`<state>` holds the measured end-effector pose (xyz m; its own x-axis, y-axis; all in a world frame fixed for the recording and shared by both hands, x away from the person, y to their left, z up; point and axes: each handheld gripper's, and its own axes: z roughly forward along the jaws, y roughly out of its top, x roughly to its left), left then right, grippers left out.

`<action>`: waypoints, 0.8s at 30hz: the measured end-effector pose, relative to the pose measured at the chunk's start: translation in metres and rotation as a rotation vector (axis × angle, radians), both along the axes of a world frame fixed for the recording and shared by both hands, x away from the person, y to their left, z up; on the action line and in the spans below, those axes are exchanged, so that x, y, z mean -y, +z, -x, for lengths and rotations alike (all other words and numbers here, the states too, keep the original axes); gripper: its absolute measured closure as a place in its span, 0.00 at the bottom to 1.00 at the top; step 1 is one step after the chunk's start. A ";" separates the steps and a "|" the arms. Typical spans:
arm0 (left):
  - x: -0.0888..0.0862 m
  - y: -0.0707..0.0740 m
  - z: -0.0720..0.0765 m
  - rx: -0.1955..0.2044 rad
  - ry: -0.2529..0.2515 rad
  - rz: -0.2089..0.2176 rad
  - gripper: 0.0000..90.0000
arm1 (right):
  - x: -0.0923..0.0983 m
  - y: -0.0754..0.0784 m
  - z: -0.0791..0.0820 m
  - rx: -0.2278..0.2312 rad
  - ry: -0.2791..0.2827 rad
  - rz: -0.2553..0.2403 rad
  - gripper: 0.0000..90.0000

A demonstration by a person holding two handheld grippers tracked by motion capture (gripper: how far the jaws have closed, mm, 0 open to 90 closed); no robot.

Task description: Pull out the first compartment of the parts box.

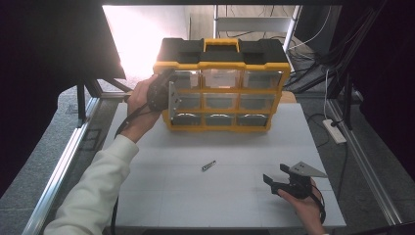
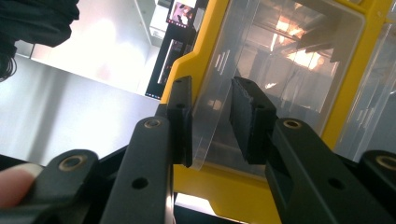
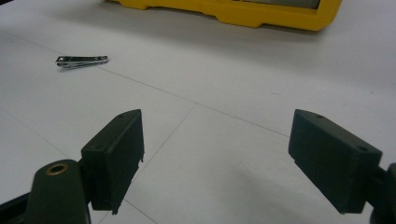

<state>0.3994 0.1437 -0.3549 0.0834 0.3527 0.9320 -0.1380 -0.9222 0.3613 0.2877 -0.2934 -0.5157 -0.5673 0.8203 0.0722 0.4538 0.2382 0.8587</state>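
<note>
Black jaws of the left gripper [image 2: 211, 122] straddle the clear plastic drawer's [image 2: 261, 84] protruding lip at the upper-left corner of the yellow organizer [image 1: 220, 90]; one pad touches, the other stands just off, so no firm clamp shows. Right gripper [image 1: 279, 178] rests near the white table's [image 1: 161, 196] front-right edge, jaws wide apart. Nail clipper [image 1: 209, 165] lies mid-table. Aluminium framing, cables and dark curtains surround the table.

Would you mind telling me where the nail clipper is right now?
The nail clipper lies on the white table in the high view, in front of the yellow organizer, left of the right gripper.
</note>
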 end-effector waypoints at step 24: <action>0.002 -0.008 0.000 0.058 0.025 -0.028 0.75 | 0.000 0.000 0.000 -0.001 0.000 0.000 0.20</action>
